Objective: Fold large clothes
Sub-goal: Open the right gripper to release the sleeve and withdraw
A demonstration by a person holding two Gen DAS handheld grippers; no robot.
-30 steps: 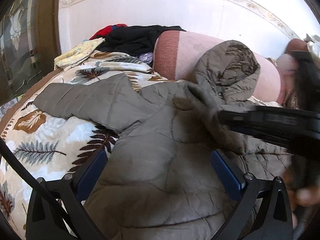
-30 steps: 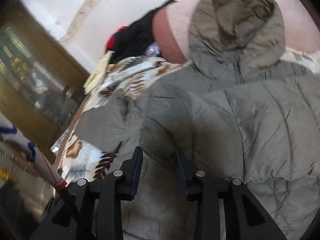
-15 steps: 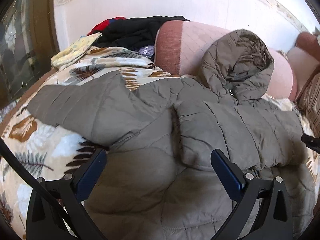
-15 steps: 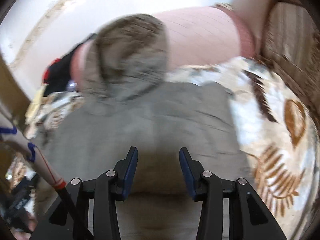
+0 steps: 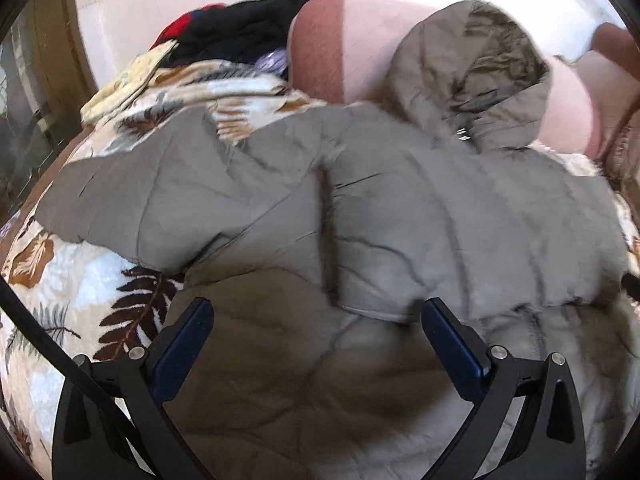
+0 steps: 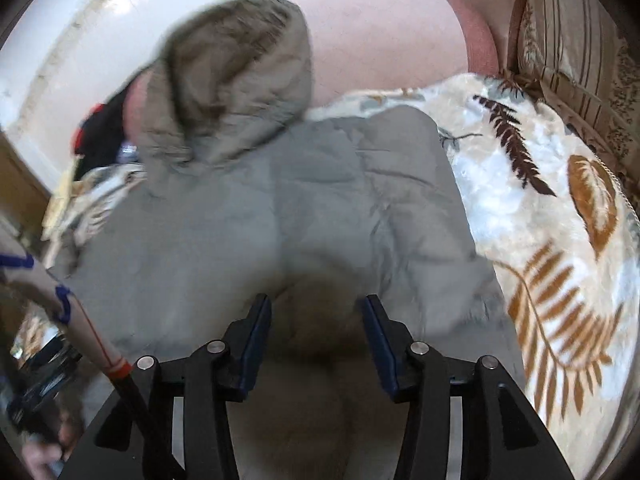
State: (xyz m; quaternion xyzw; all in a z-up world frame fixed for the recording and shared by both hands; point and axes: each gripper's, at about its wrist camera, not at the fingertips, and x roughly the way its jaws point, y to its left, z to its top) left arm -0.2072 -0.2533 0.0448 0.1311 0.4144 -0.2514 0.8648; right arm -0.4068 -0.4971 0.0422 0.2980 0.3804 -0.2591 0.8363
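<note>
A large olive-grey quilted hooded jacket (image 5: 400,216) lies spread on a leaf-patterned blanket (image 5: 80,288). Its hood (image 5: 472,72) rests against a pink bolster. One sleeve is folded across the chest (image 5: 480,240); the other sleeve (image 5: 132,196) stretches out to the left. My left gripper (image 5: 316,328) is open and empty above the jacket's lower part. In the right wrist view the jacket (image 6: 304,208) fills the middle, and my right gripper (image 6: 316,320) hangs over it, open and empty.
A pink bolster (image 5: 352,40) lies at the head of the bed, with a pile of black and red clothes (image 5: 240,28) to its left. A striped cushion (image 6: 576,48) stands at the right. A white wall is behind.
My right gripper has let go of the sleeve, which now lies folded across the chest, and has swung to the right. My left gripper has stayed open.
</note>
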